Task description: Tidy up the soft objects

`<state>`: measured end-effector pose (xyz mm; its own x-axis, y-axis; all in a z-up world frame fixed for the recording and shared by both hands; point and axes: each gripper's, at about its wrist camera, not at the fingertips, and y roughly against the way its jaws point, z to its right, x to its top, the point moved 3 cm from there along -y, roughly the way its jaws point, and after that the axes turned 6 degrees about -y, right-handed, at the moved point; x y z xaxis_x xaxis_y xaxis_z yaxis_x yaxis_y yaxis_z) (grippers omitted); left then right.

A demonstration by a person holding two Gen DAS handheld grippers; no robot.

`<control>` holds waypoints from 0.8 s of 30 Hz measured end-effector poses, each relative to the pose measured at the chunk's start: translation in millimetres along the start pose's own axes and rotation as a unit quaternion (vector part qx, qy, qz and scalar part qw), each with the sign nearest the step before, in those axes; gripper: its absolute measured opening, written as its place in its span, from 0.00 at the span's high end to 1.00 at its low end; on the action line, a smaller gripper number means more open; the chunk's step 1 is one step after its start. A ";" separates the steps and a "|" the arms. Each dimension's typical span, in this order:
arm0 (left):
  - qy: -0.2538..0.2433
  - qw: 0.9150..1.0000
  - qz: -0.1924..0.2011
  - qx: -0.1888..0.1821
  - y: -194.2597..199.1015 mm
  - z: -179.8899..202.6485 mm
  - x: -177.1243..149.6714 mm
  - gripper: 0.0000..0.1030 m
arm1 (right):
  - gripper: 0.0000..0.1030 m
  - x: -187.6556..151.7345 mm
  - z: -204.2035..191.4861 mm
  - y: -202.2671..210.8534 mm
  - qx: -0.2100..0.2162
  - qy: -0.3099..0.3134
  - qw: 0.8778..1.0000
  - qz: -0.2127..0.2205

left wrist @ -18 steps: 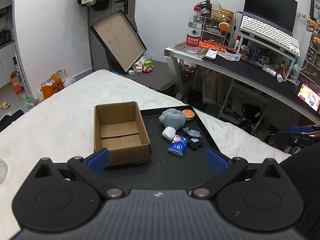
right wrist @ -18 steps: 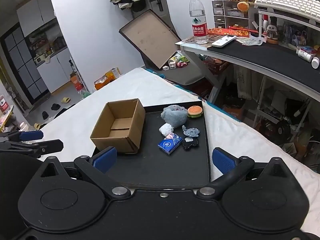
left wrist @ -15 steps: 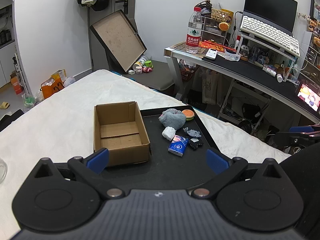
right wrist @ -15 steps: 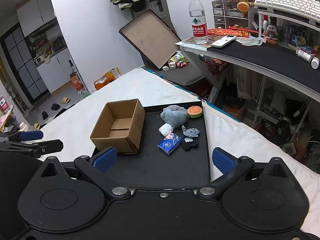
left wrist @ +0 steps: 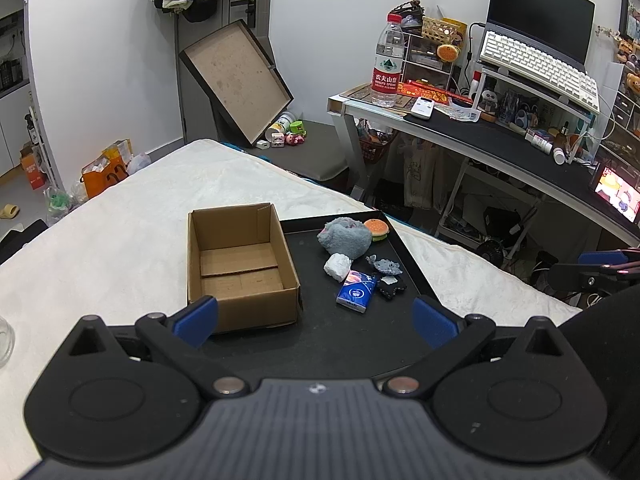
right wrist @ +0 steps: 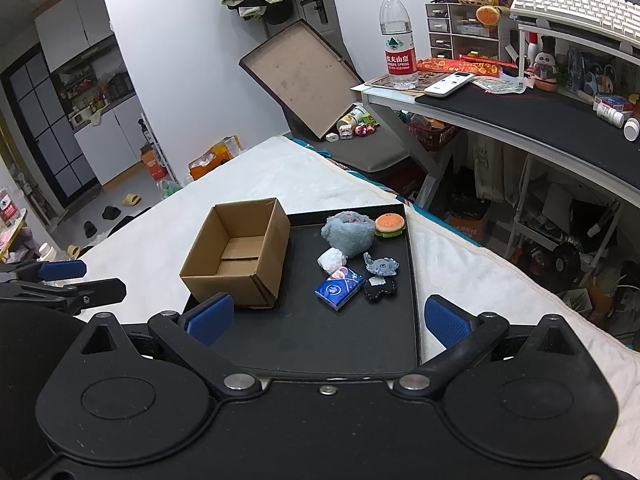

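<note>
An empty brown cardboard box [left wrist: 240,264] [right wrist: 240,252] stands on the left part of a black tray [left wrist: 352,344] [right wrist: 320,340]. To its right lie a grey plush [left wrist: 345,237] [right wrist: 349,233], a small burger toy [left wrist: 376,229] [right wrist: 389,224], a white wad [left wrist: 337,266] [right wrist: 331,260], a grey felt piece [left wrist: 385,266] [right wrist: 382,266], a black felt piece [left wrist: 391,287] [right wrist: 379,289] and a blue tissue pack [left wrist: 356,290] [right wrist: 339,287]. My left gripper [left wrist: 316,322] and right gripper [right wrist: 326,320] hang open over the tray's near end, holding nothing.
The tray rests on a white blanket [left wrist: 120,232] [right wrist: 480,280] on a bed. A cluttered desk [left wrist: 500,136] [right wrist: 520,108] with a water bottle [left wrist: 387,62] [right wrist: 397,40] stands at right. A board [left wrist: 236,80] leans on the far wall. A glass [left wrist: 5,340] sits at the left edge.
</note>
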<state>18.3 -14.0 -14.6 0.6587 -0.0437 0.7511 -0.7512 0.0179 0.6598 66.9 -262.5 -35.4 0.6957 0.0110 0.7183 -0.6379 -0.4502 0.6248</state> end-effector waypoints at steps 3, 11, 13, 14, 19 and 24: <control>0.000 1.000 0.000 0.000 0.1 0.0 -0.3 0.00 | 0.00 0.5 0.0 -0.2 0.000 -0.001 1.000 -0.001; -0.002 1.000 0.000 0.001 2.6 1.1 1.6 0.01 | 0.00 0.3 0.0 -0.1 0.000 0.001 1.000 0.000; -0.002 1.000 0.000 0.002 2.4 1.1 1.7 0.00 | 0.00 0.3 0.4 0.0 -0.001 0.001 1.000 -0.001; -0.002 1.000 0.000 0.002 2.9 1.2 2.0 0.00 | 0.00 0.4 0.8 0.1 -0.002 0.003 1.000 0.000; -0.002 1.000 0.000 0.002 1.7 2.0 1.5 0.01 | 0.00 0.4 3.0 -1.8 0.005 -0.002 1.000 -0.006; -0.003 1.000 0.000 0.003 1.9 2.4 1.3 0.00 | 0.00 0.5 3.3 -1.7 0.008 -0.002 1.000 -0.006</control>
<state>17.6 -16.4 -12.5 0.6577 -0.0498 0.7516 -0.7521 0.0126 0.6590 69.4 -264.7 -37.1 0.7045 0.0134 0.7095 -0.6242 -0.4640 0.6285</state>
